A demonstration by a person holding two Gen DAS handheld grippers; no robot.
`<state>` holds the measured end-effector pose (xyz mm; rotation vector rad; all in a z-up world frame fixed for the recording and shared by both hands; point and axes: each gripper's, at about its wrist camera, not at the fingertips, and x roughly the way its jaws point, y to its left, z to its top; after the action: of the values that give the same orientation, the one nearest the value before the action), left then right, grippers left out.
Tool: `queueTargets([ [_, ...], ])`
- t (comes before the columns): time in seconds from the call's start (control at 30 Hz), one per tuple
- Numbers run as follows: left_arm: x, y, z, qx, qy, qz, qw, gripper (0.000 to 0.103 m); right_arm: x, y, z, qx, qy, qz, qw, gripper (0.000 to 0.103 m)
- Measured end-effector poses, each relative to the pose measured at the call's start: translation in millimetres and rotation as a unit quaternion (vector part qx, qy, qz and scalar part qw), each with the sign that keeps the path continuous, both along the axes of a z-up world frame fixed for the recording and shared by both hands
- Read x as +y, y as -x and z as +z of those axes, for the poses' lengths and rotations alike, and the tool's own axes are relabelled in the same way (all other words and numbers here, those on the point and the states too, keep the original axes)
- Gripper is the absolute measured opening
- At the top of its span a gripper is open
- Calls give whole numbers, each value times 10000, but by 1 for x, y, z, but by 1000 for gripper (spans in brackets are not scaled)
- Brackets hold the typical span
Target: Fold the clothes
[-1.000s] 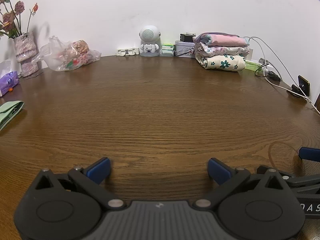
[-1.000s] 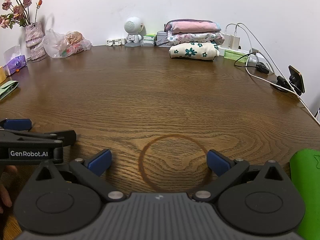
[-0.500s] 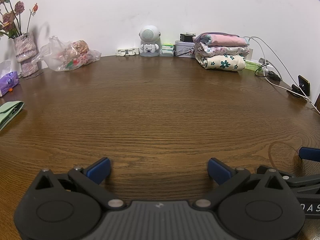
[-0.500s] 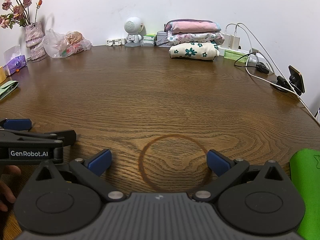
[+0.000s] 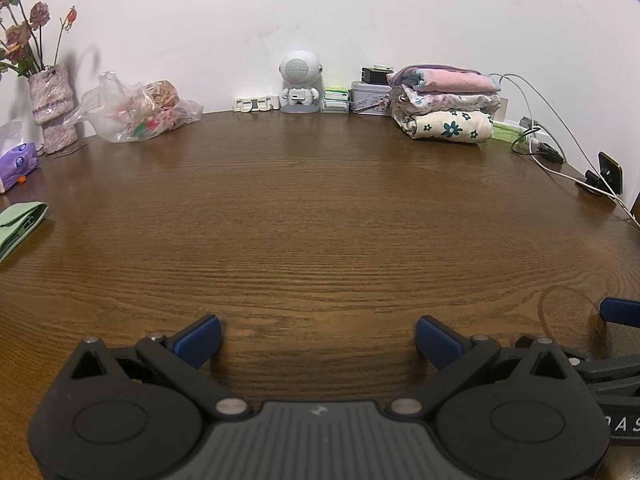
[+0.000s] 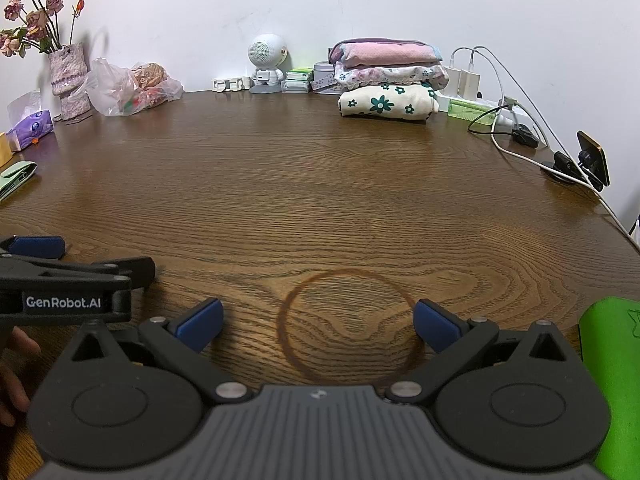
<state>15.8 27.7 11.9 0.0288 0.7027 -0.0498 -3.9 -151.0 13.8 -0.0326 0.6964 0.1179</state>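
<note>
Both grippers idle w/ jaws wide, holding nothing: left gripper (image 5: 318, 338), right gripper (image 6: 318, 322). Green garment (image 6: 610, 380) lies just right of the right gripper on worktop (image 6: 320, 200); right's nearer.

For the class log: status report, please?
Left gripper and right gripper open, empty. Folded stack at far edge; green cloth beside right gripper. Table between unobstructed.

tongs (image 6: 318, 326): black linkage arms | blue pads (image 6: 200, 322) | silver screws | white "GenRobot.AI" label
</note>
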Motion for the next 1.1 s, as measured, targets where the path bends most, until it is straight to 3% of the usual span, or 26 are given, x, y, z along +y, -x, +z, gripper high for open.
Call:
queueTargets([
  [1.1,0,3,0,-3,1,58,10000,103,0,0,0,-1,1,2,10000,102],
])
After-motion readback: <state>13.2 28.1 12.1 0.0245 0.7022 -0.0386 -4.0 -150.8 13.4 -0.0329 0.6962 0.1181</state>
